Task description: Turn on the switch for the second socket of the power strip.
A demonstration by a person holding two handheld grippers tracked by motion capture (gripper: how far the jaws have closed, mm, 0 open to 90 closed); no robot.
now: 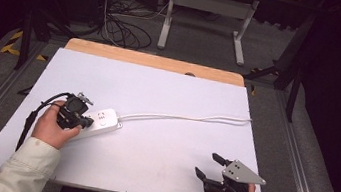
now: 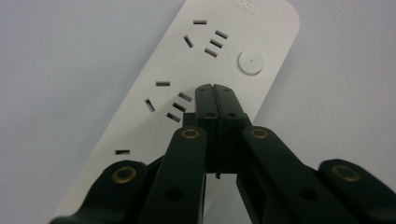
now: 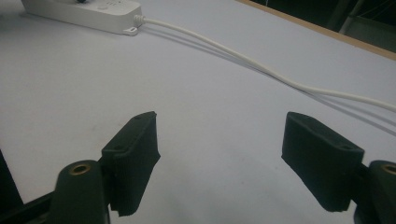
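A white power strip (image 1: 102, 123) lies on the white board (image 1: 158, 99) at the left, its white cable (image 1: 190, 117) running off to the right edge. My left gripper (image 1: 88, 121) is held over the strip with its jaws pressed together and nothing between them. In the left gripper view its tips (image 2: 215, 89) sit just above the strip's face (image 2: 154, 60), between a socket group and the round button (image 2: 250, 62). My right gripper (image 1: 209, 165) rests near the front right corner, jaws wide apart and empty. The right gripper view has the strip (image 3: 84, 10) far off.
The board lies on a wooden table whose bare strip (image 1: 153, 61) shows at the far side. Beyond it stand a white desk frame (image 1: 206, 10) and loose floor cables (image 1: 122, 28). Metal rails (image 1: 300, 165) run along both sides.
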